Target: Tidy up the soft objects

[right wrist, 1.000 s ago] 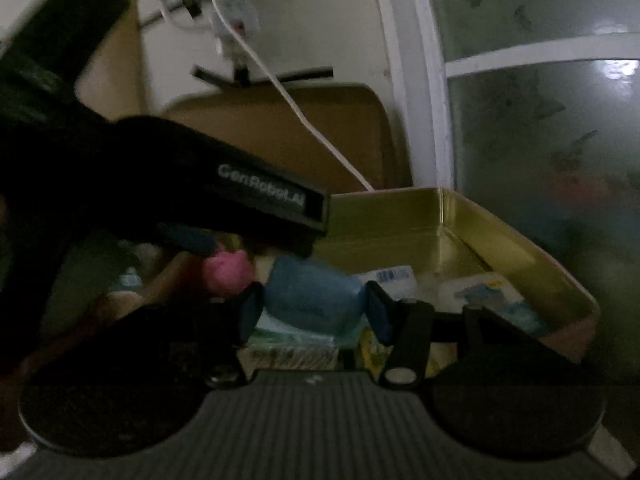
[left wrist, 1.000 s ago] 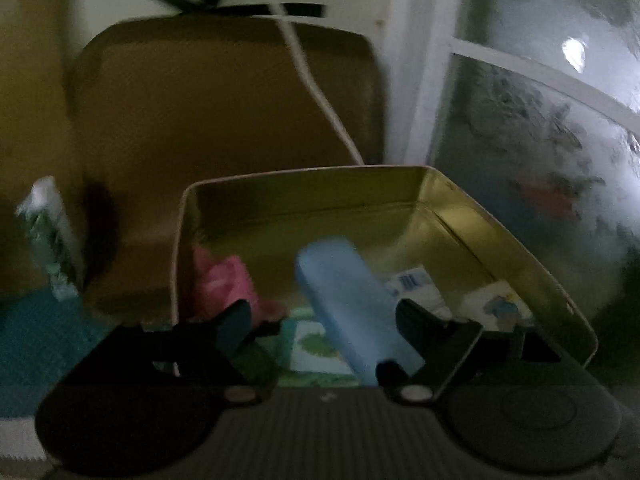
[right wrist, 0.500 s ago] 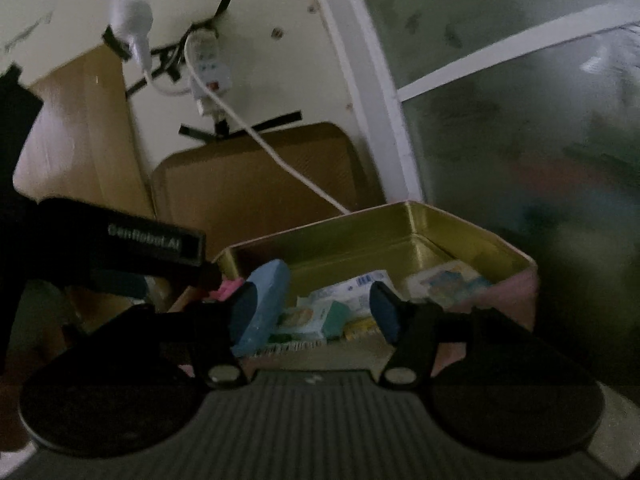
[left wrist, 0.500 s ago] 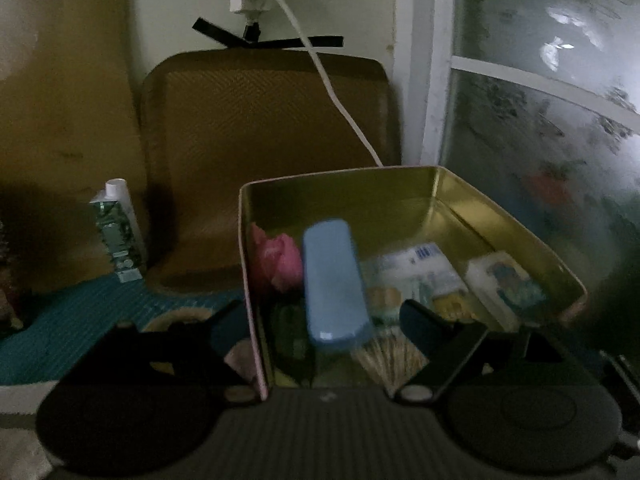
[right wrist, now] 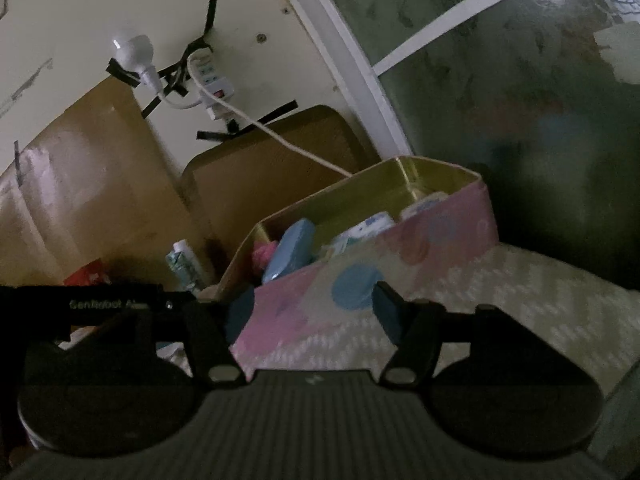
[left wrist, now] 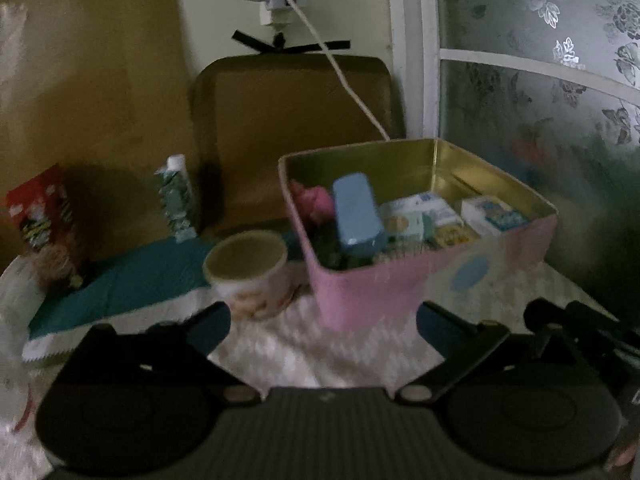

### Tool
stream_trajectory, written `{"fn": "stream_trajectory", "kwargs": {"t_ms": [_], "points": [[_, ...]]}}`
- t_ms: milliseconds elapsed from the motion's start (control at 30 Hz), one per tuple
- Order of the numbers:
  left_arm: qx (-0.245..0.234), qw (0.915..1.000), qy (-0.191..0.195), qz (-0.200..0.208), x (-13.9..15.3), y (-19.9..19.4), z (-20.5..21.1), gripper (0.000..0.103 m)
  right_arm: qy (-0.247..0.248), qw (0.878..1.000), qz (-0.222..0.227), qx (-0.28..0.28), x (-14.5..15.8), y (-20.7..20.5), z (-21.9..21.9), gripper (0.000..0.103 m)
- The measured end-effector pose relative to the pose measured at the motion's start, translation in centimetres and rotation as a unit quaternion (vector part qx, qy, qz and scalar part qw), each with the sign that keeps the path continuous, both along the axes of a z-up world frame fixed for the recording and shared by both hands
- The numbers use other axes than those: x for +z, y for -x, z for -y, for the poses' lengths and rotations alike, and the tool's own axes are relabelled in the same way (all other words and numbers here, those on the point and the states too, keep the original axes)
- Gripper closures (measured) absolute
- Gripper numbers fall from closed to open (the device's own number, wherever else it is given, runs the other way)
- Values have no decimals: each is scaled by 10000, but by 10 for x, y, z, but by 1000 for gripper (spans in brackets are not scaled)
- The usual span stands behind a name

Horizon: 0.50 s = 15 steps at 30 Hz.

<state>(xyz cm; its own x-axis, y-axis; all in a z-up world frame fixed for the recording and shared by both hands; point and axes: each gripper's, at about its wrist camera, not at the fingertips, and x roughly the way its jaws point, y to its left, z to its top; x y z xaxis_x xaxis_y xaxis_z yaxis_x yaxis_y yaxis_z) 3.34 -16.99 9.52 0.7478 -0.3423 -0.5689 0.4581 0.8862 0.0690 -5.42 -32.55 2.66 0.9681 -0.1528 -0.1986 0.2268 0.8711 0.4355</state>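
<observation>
Black gripper point(left wrist: 323, 316), blue pads, ribbed base

Light: dim, murky in both views
Glare: faint sheen on patterned glass point(left wrist: 560, 52), upper right
Blur: motion smear on pink tin point(left wrist: 400, 284)
Edges: fisheye bend, black corners

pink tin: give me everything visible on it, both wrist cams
The pink tin is a rectangular, lidless box that looks like metal: gold inside, pink outside with blue and pale dots. It stands upright on the pale patterned cloth, beside a cup, with a brown panel behind it. Inside lie a blue pad leaning along the left side, something pink in the back left corner, and several small printed packets. No gripper touches it.
</observation>
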Motion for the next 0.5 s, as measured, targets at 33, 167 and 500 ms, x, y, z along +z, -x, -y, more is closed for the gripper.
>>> {"fn": "stream_trajectory", "kwargs": {"t_ms": [33, 167, 500], "points": [[30, 10000, 9, -19, -1, 5, -4, 0, -32, 10000, -11, 20, 0, 4, -3, 32], [145, 9999, -11, -52, -4, 21, -20, 0, -113, 9999, -20, 64, 3, 16, -16, 31], [230, 9991, -279, 217, -13, 52, -39, 0, -151, 9997, -12, 172, 10, 32, -42, 19]]}}
